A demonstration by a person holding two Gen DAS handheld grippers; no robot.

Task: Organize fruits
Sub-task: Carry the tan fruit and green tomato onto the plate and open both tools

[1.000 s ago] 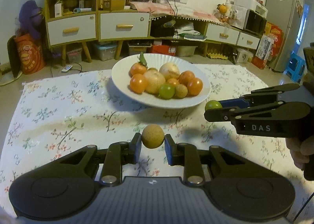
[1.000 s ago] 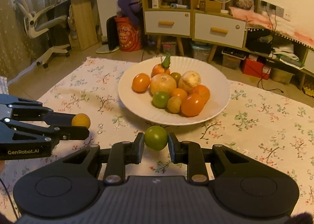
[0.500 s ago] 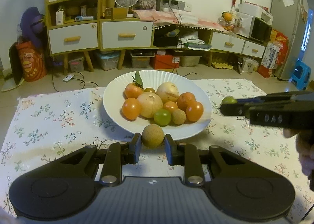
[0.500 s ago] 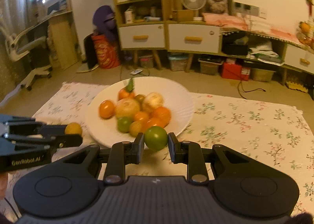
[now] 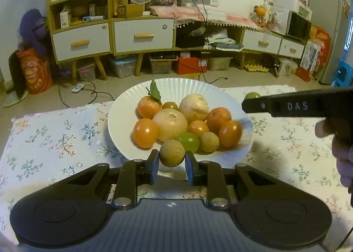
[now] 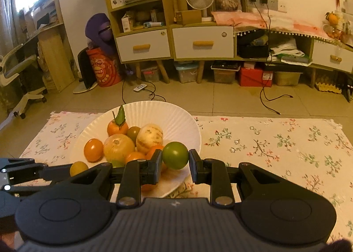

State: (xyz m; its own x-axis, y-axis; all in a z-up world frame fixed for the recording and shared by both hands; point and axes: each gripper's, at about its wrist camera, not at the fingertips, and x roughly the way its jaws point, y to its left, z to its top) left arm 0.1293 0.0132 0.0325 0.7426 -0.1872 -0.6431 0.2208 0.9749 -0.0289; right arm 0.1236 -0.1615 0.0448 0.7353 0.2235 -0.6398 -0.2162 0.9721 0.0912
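Claws, two, each grip one fruit: left claw (image 5: 171, 162) a tan fruit (image 5: 171, 153), right claw (image 6: 175, 165) a green fruit (image 6: 175, 158).

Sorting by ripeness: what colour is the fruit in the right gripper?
Green fruit, clearest in right wrist view.

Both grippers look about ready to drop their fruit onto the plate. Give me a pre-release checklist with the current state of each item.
1. Left gripper pinches the round tan fruit between its pads: ok.
2. Right gripper pinches the green fruit: ok.
3. Tan fruit is over the white plate, at its near rim: ok, though barely inside.
4. Green fruit is over the plate's right side: ok.
5. Bare spot under each fruit: cannot tell; the pile of oranges and pale fruits fills the middle, and a green one and a small tan one lie just beyond the left gripper.
6. Grippers apart from each other: ok.
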